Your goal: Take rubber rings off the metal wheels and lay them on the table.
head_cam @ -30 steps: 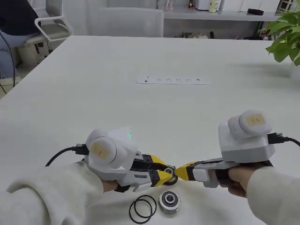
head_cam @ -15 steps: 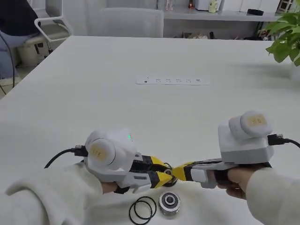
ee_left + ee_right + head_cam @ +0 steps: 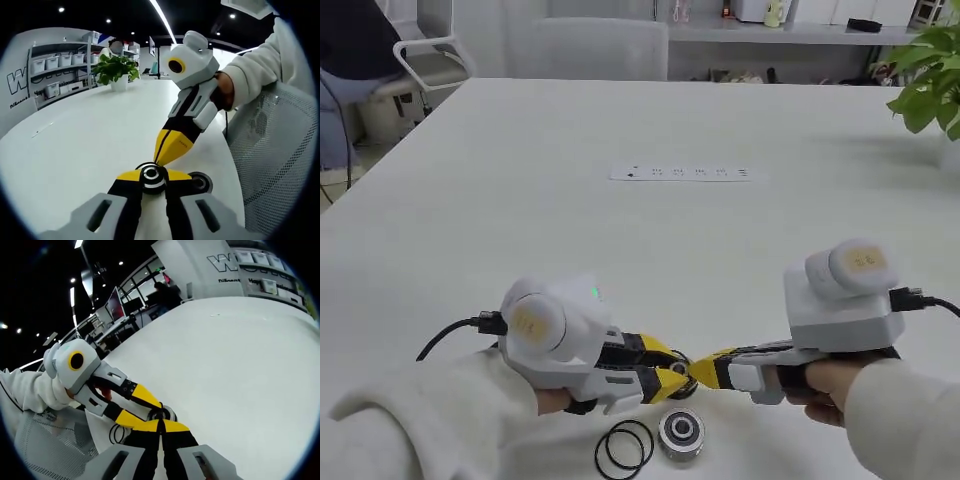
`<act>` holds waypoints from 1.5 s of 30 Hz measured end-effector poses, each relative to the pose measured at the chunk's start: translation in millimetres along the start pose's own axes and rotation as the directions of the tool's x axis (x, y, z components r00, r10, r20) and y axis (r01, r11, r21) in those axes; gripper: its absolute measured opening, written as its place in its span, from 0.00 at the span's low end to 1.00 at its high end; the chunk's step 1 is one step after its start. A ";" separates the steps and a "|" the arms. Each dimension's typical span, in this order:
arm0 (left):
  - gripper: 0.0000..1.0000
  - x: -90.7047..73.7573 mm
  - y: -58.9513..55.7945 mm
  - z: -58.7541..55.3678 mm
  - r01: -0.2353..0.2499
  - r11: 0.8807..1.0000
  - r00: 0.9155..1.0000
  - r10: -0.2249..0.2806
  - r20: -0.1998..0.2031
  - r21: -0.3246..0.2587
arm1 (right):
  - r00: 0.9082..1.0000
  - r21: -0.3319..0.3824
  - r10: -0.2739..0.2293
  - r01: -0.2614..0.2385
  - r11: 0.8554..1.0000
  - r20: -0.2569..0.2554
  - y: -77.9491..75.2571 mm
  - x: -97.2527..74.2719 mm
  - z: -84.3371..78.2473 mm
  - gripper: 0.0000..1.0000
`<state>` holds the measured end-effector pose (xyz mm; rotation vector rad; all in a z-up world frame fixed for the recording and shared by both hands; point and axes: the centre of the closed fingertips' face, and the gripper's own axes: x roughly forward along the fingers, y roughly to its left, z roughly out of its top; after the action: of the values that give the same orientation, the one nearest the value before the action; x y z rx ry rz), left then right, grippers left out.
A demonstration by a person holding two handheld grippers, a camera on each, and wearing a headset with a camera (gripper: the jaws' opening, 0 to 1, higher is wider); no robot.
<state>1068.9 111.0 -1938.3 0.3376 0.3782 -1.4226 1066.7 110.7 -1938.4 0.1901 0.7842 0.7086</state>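
Comparing the last second, little shifts: the left gripper (image 3: pixel 670 379) stays clamped on the small silver metal wheel with a black rubber ring (image 3: pixel 152 178), low over the white table (image 3: pixel 620 250). The right gripper (image 3: pixel 703 372) has edged slightly inward, its jaws pressed together with the tips at the wheel's rim. Whether they nip the ring I cannot tell, so this ring looks not yet off. Two loose black rubber rings (image 3: pixel 625 447) and a second silver wheel (image 3: pixel 681 430) lie nearer the person. The held wheel is a short disc, with its rim between the jaws and its flat face turned back along the left gripper.
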 end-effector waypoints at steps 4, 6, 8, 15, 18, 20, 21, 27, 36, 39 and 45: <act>0.14 1.1 -1.3 1.4 0.003 1.000 0.999 -0.002 -0.034 0.024 | 1.000 0.005 -0.001 0.001 1.000 0.000 -0.8 -0.3 0.3 0.00; 0.14 1.0 -1.4 1.0 0.005 1.000 0.999 -0.004 -0.044 0.023 | 1.000 0.005 -0.003 0.003 1.000 0.000 -1.2 -0.4 0.4 0.00; 0.15 0.8 -2.0 0.5 0.010 1.000 0.999 -0.009 -0.042 0.013 | 1.000 0.010 -0.006 0.006 1.000 0.003 -2.5 -0.7 0.8 0.00; 0.18 -0.7 -4.0 0.3 0.024 1.000 0.998 -0.025 -0.056 -0.004 | 1.000 0.049 -0.009 0.008 0.999 0.019 -6.9 -3.2 3.3 0.00; 0.20 -3.9 -3.1 4.2 0.027 1.000 0.998 -0.027 -0.051 0.002 | 1.000 0.047 -0.010 0.009 0.999 0.020 -6.2 -3.4 4.0 0.00; 0.20 -6.5 -2.7 9.9 0.028 1.000 0.999 -0.028 -0.042 0.004 | 1.000 0.047 -0.008 0.007 0.999 0.023 -6.0 -3.5 4.9 0.00; 0.21 -7.7 -2.4 13.0 0.026 1.000 0.999 -0.025 -0.033 0.009 | 1.000 0.047 -0.009 0.008 0.999 0.024 -6.1 -3.7 5.2 0.00; 0.28 -16.6 -0.7 28.4 0.020 0.999 1.000 -0.020 -0.008 0.027 | 0.999 0.058 -0.008 0.006 0.998 0.032 -5.9 -4.8 6.6 0.00; 0.36 -35.9 3.9 42.3 0.007 0.999 1.000 -0.007 -0.002 0.045 | 0.999 0.060 -0.003 0.001 0.998 0.043 -3.5 -6.3 9.9 0.00; 0.40 -41.6 3.6 48.0 0.005 0.998 1.000 -0.005 0.005 0.058 | 0.999 0.055 -0.003 0.001 0.998 0.043 -2.2 -6.5 10.5 0.00; 0.44 -55.6 2.0 60.4 -0.003 0.998 0.999 0.000 0.036 0.069 | 0.998 0.055 0.003 -0.007 0.998 0.063 -0.7 -8.1 15.7 0.00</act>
<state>1068.0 133.8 -1859.4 0.3681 0.3001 -1.4408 1074.2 106.5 -1922.9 0.2628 0.7436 0.6831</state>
